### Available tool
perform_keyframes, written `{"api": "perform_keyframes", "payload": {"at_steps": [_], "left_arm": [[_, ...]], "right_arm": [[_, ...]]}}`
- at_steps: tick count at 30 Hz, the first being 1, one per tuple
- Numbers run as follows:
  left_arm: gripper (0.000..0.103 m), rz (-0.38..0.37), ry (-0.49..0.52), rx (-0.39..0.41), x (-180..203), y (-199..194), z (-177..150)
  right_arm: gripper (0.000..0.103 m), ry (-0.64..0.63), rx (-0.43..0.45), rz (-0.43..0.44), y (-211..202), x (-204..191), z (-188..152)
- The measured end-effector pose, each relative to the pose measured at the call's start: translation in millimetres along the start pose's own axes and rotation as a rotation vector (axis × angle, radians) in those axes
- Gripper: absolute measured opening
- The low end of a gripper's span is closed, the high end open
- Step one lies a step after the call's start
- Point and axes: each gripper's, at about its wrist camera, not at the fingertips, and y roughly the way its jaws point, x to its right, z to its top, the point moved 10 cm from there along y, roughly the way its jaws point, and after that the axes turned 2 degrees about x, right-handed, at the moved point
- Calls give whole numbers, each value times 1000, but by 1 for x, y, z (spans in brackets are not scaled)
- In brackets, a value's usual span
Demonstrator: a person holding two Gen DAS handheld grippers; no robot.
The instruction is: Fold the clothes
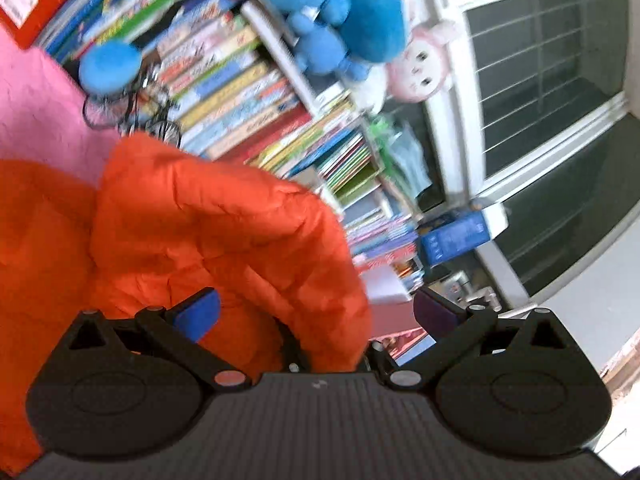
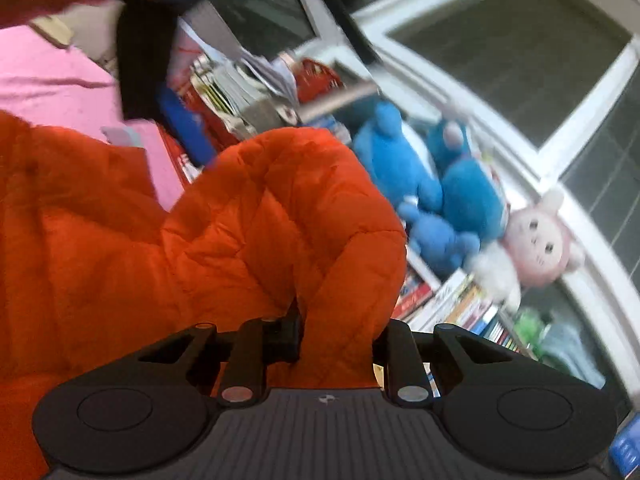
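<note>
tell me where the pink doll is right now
The pink doll sits on top of the bookshelf by the window, just right of the blue plush toys in both views.

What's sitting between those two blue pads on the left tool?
In the left wrist view, a fold of the orange puffy jacket bulges into the gap of the left gripper, whose jaws stand wide apart, not clamped on it.

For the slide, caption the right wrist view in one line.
Right gripper clamped on a bunched fold of orange puffer jacket, lifted before blue plush toys and a window.
</note>
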Motion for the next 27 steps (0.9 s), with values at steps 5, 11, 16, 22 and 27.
{"api": "perform_keyframes", "payload": {"at_steps": [5,11,16,22,27], "left_arm": [[103,-1,-150,-65,-14,30,-7],[101,33,-253,-82,-29,49,-12],[47,14,-259,-42,-25,46,-11],[33,-13,-276,-1,-21,43,-8],[33,-56,-312,23,-18,41,-6]], "right_arm": [[23,-98,78,-30,-14,-10,4],[23,-220,145,-31,-27,-26,3],[49,-239,174,-5,-38,-27,4],[84,366,21,185,-57,26,-12],[84,1367,-99,506,-56,79,-49]]}}
